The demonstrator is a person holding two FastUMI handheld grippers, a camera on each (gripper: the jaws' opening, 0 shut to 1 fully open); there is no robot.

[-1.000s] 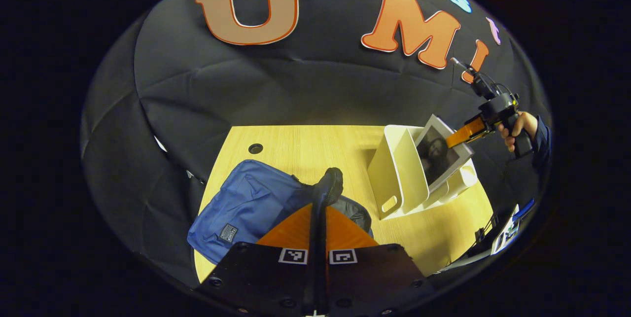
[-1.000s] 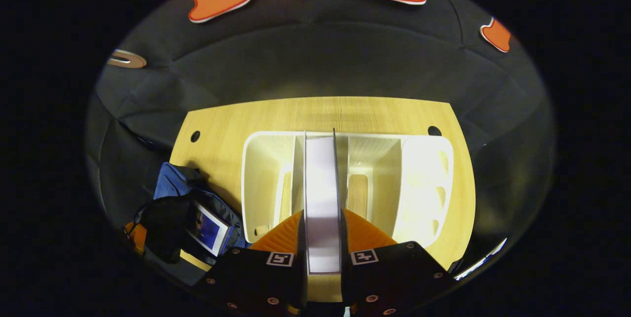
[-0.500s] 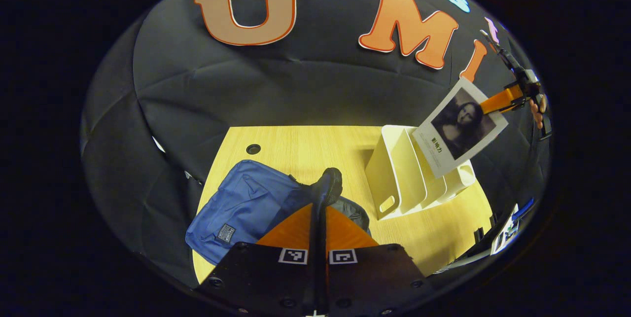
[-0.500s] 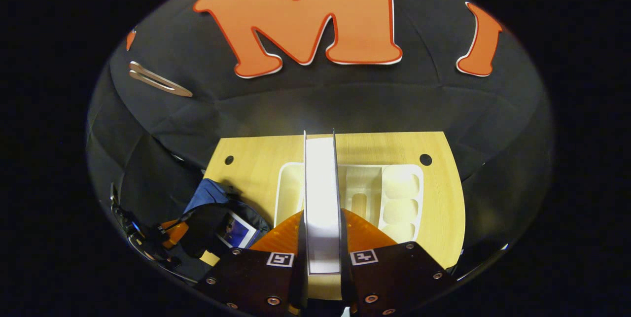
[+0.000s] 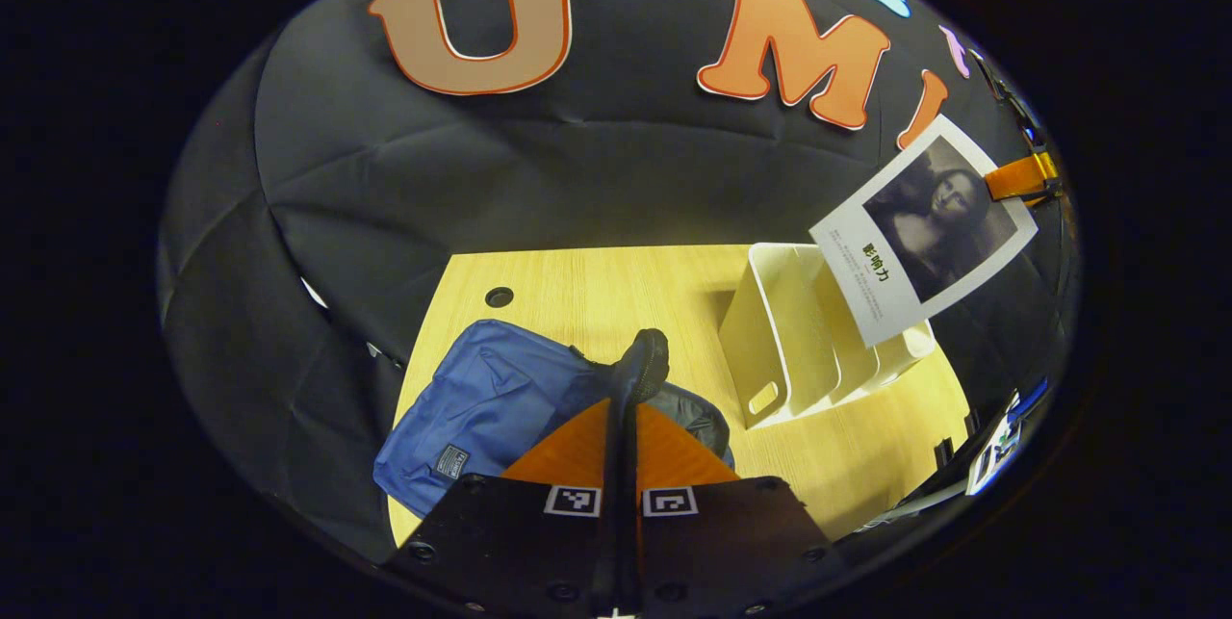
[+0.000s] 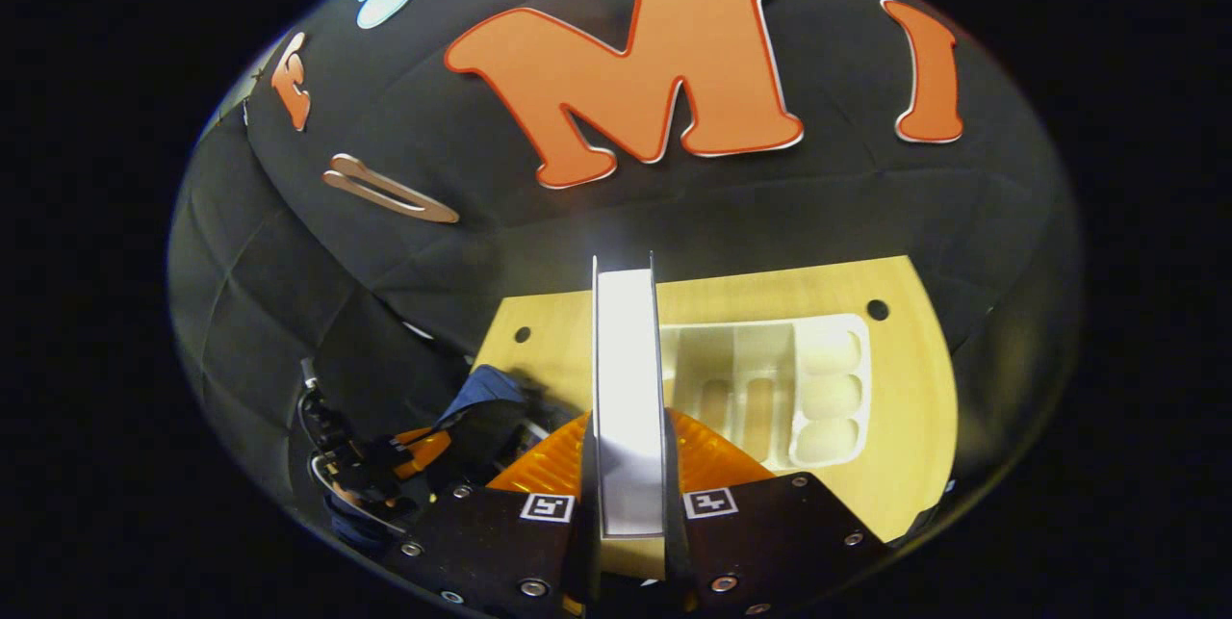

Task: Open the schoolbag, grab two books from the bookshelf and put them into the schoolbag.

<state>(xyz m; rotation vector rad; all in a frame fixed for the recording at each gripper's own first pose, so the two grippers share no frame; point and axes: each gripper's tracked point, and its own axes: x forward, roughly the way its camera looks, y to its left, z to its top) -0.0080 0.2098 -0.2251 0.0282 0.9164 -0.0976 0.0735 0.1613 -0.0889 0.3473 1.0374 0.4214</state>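
Observation:
The blue schoolbag [image 5: 491, 398] lies on the wooden table, and my left gripper [image 5: 635, 373] is shut on the dark rim [image 5: 647, 356] of its opening, holding it up. In the left gripper view a white book [image 5: 926, 226] with a dark portrait cover hangs in the air above the white bookshelf [image 5: 794, 349], pinched at its corner by my right gripper [image 5: 1018, 178]. The right gripper view shows the same book [image 6: 626, 359] edge-on between my right gripper [image 6: 626, 436], high above the bookshelf [image 6: 770, 388]. The left gripper [image 6: 385, 460] and the schoolbag [image 6: 481, 386] sit at lower left.
The wooden table [image 5: 587, 287] has round cable holes at its far corners [image 5: 499, 296]. The booth's black cloth wall rises right behind it. Small items [image 5: 996, 436] sit off the table's right edge. Bare table lies between the schoolbag and the bookshelf.
My right gripper has lifted the book up out of the bookshelf and now holds it well above the shelf. The left gripper keeps its hold on the bag's rim, barely moved.

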